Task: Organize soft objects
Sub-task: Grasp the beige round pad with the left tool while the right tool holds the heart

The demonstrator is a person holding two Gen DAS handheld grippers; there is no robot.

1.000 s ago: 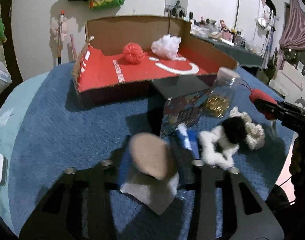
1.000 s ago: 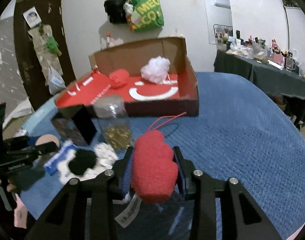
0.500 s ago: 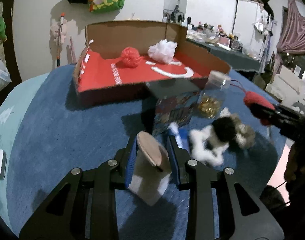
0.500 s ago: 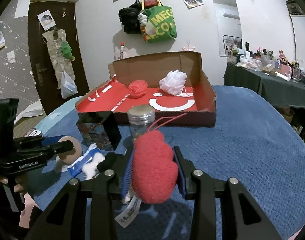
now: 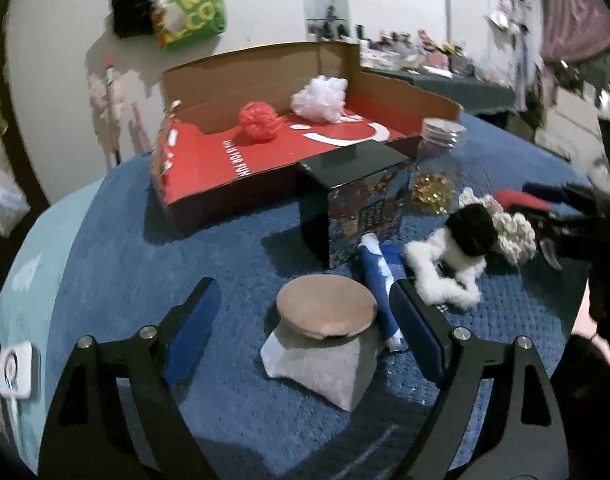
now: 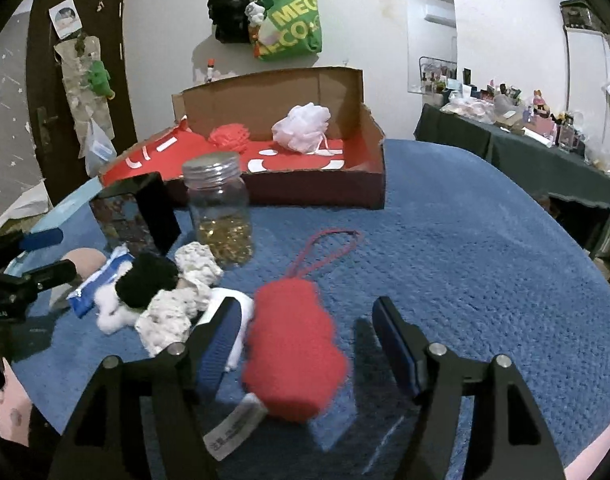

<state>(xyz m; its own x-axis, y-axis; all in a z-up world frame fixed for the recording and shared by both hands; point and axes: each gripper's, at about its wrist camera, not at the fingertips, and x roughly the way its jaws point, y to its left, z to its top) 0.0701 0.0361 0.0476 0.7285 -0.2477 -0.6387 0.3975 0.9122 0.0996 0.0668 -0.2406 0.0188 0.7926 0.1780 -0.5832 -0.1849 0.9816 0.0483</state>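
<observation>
My left gripper (image 5: 305, 320) is open around a tan powder puff on a white pouch (image 5: 325, 332), which rests on the blue blanket (image 5: 145, 280). My right gripper (image 6: 309, 340) is open around a red plush toy (image 6: 293, 344) with a white tag, lying on the blanket. A white and black fluffy scrunchie pile (image 5: 461, 248) (image 6: 153, 292) lies between the two grippers. A red-lined cardboard box (image 5: 265, 152) (image 6: 317, 184) holds a red pom (image 5: 259, 120) and a white mesh pouf (image 5: 321, 98).
A dark printed box (image 5: 353, 204) and a glass jar with gold bits (image 6: 221, 216) stand in front of the cardboard box. A blue and white packet (image 5: 379, 276) lies beside the puff. A dark cluttered side table (image 6: 525, 148) stands at the right.
Both grippers have opened. The left one let go of the powder puff and the right one let go of the red plush toy; both objects now rest on the blanket.
</observation>
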